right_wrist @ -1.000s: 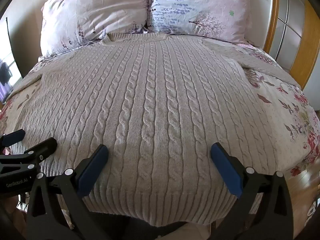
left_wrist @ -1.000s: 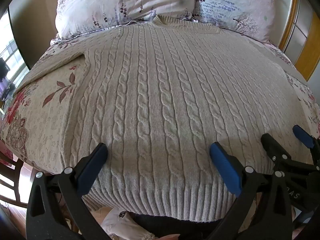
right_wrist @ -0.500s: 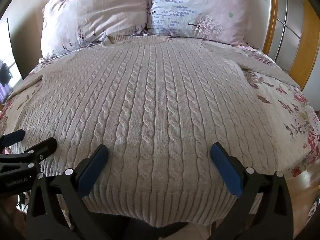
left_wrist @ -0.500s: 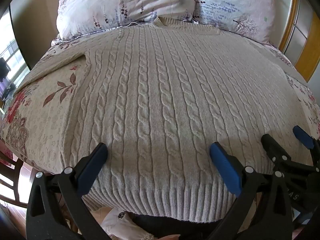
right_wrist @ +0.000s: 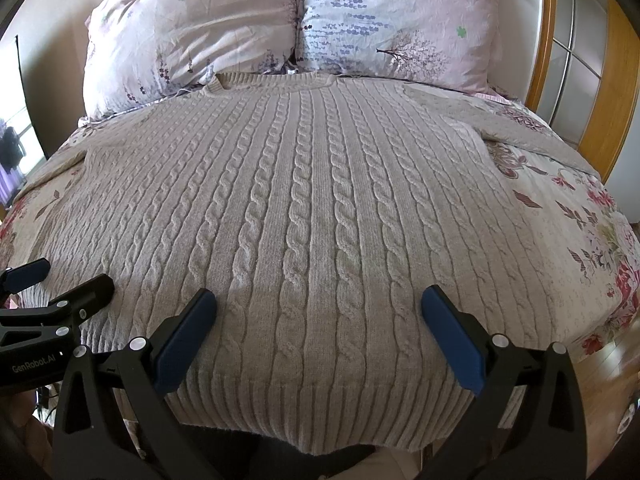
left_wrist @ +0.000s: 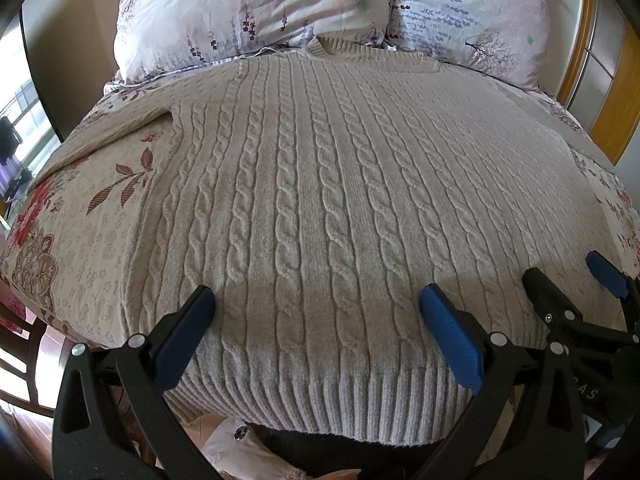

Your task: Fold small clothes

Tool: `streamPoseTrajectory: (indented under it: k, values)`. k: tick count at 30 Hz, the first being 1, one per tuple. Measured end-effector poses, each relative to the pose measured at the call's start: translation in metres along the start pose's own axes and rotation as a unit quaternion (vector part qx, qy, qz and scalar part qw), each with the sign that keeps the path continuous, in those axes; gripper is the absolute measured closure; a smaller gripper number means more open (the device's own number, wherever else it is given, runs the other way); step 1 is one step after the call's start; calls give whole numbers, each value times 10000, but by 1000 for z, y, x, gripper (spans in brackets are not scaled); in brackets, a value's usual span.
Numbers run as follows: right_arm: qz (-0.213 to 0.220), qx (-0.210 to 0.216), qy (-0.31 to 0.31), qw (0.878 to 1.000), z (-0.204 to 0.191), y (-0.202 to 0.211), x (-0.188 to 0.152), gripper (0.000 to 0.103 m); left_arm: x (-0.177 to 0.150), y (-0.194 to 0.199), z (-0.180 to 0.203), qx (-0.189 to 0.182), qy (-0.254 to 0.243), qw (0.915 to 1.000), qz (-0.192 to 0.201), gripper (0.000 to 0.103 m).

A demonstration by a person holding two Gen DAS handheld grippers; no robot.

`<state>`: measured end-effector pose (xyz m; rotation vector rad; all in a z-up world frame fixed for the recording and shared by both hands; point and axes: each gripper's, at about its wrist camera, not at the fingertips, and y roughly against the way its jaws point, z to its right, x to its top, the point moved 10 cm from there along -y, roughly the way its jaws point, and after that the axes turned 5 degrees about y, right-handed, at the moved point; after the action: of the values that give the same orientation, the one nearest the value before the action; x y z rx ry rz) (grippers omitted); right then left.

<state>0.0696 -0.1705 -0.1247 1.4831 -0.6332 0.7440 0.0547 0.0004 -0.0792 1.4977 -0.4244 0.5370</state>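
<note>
A beige cable-knit sweater (left_wrist: pixel 320 200) (right_wrist: pixel 312 208) lies flat on the bed, collar toward the pillows, ribbed hem at the near edge, sleeves spread out to both sides. My left gripper (left_wrist: pixel 316 332) hovers open over the hem, left of centre, nothing between its blue pads. My right gripper (right_wrist: pixel 318 332) hovers open over the hem further right, also holding nothing. Each gripper shows at the edge of the other's view: the right gripper (left_wrist: pixel 572 292) and the left gripper (right_wrist: pixel 60 280).
Two floral pillows (right_wrist: pixel 192 28) (right_wrist: pixel 400 20) lean against the wall at the head of the bed. A floral bedspread (left_wrist: pixel 80 232) lies under the sweater. A wooden frame (right_wrist: pixel 608 80) stands at the right, a wooden chair (left_wrist: pixel 20 344) at lower left, a window (left_wrist: pixel 16 136) far left.
Both views have tilted up slightly, so the pillows show more. The grippers stay open and the sweater has not moved.
</note>
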Motion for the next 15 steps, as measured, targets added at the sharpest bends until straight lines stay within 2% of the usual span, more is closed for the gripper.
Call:
streamPoseTrajectory:
  k: [15]
  values:
    - [28,-3,0,10000,0,1,0,1,0,1,0,-2,2,10000,16,2]
